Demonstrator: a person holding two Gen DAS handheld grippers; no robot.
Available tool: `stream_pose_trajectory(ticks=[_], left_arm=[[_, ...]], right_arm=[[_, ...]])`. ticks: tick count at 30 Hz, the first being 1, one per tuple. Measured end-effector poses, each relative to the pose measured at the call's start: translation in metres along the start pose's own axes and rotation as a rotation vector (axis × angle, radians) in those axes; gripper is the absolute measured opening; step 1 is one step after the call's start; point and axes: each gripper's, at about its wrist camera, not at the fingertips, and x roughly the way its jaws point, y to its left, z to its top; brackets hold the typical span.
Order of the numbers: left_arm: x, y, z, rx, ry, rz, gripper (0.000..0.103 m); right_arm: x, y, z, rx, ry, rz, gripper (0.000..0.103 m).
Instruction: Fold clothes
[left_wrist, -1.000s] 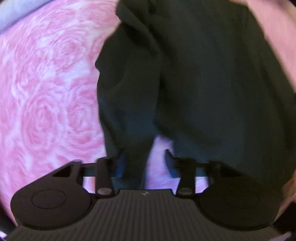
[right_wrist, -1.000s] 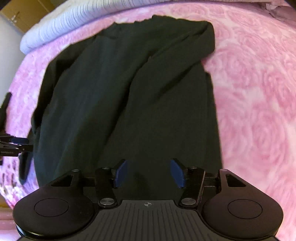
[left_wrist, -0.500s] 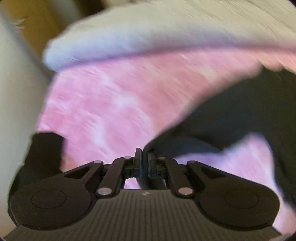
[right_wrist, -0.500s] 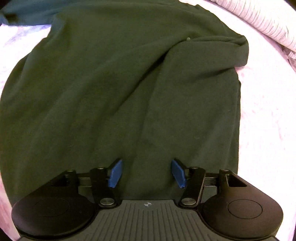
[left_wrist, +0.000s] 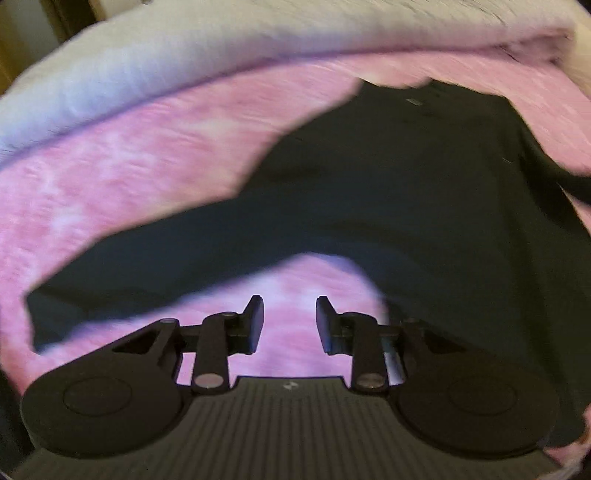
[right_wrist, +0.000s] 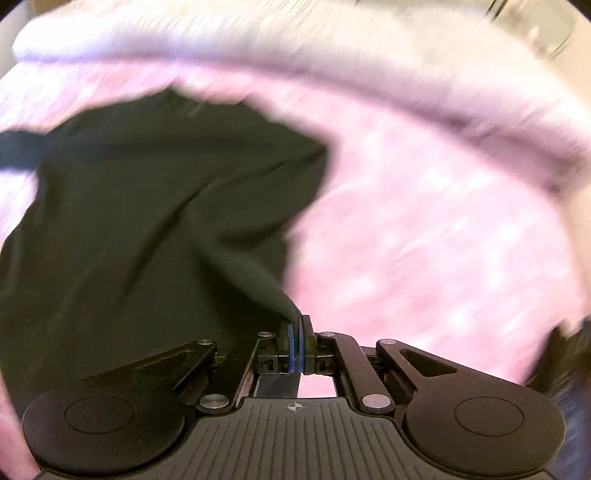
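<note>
A dark green shirt (left_wrist: 424, 192) lies spread on a pink rose-patterned bedspread (left_wrist: 110, 177), one sleeve stretched out to the left. My left gripper (left_wrist: 290, 321) is open and empty over bare pink bedspread, just short of the sleeve. In the right wrist view the same shirt (right_wrist: 147, 206) fills the left half. My right gripper (right_wrist: 296, 343) is shut on a corner of the shirt and pulls a ridge of cloth taut toward it. Both views are blurred.
A white folded duvet (left_wrist: 184, 66) runs along the far edge of the bed; it also shows in the right wrist view (right_wrist: 332, 55). Pink bedspread (right_wrist: 443, 240) lies to the right of the shirt. A dark object (right_wrist: 565, 362) shows at the right edge.
My left gripper was shut on the sleeve half a second ago and has let go and opened. My right gripper was open over the shirt and has shut on its corner.
</note>
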Motion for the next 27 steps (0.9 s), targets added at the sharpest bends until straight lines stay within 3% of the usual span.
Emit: stream_pose_trajectory(ticks=[3,5,7,9,10,12,16,20,23,27], left_arm=[[-0.001,-0.040,-0.003,-0.005,0.029,-0.024,0.026],[0.001,-0.058,-0.002,-0.036,0.051,-0.016,0.026],[0.004,-0.076,-0.004,-0.075,0.079,-0.006,0.026],[0.004,-0.090,-0.012,-0.114,0.118,0.009,0.027],[0.003,-0.096,-0.017,-0.131,0.137,0.017,0.028],[0.002,-0.105,-0.030,-0.161,0.174,0.035,0.030],[0.002,-0.104,-0.061,-0.225,0.236,0.070,0.036],[0.002,-0.089,-0.087,-0.287,0.261,0.078,0.039],[0.011,-0.077,-0.093,-0.317,0.245,0.009,0.040],[0.027,-0.067,-0.094,-0.342,0.209,-0.101,0.040]], right_arm=[[-0.005,-0.094,0.017,0.019,-0.063,-0.090,0.001],[0.013,-0.165,0.022,0.085,-0.089,-0.185,0.001],[0.044,-0.223,0.023,0.172,-0.048,-0.285,0.005],[0.072,-0.255,0.023,0.239,0.012,-0.351,0.032],[0.078,-0.257,0.021,0.240,-0.003,-0.338,0.037],[0.088,-0.241,0.011,0.185,-0.024,-0.266,0.050],[0.092,-0.191,-0.038,0.127,0.030,-0.064,0.053],[0.086,-0.122,-0.090,0.073,0.090,0.199,0.054],[0.059,-0.067,-0.126,-0.045,0.096,0.329,0.055],[0.021,0.002,-0.156,-0.243,0.050,0.437,0.057]])
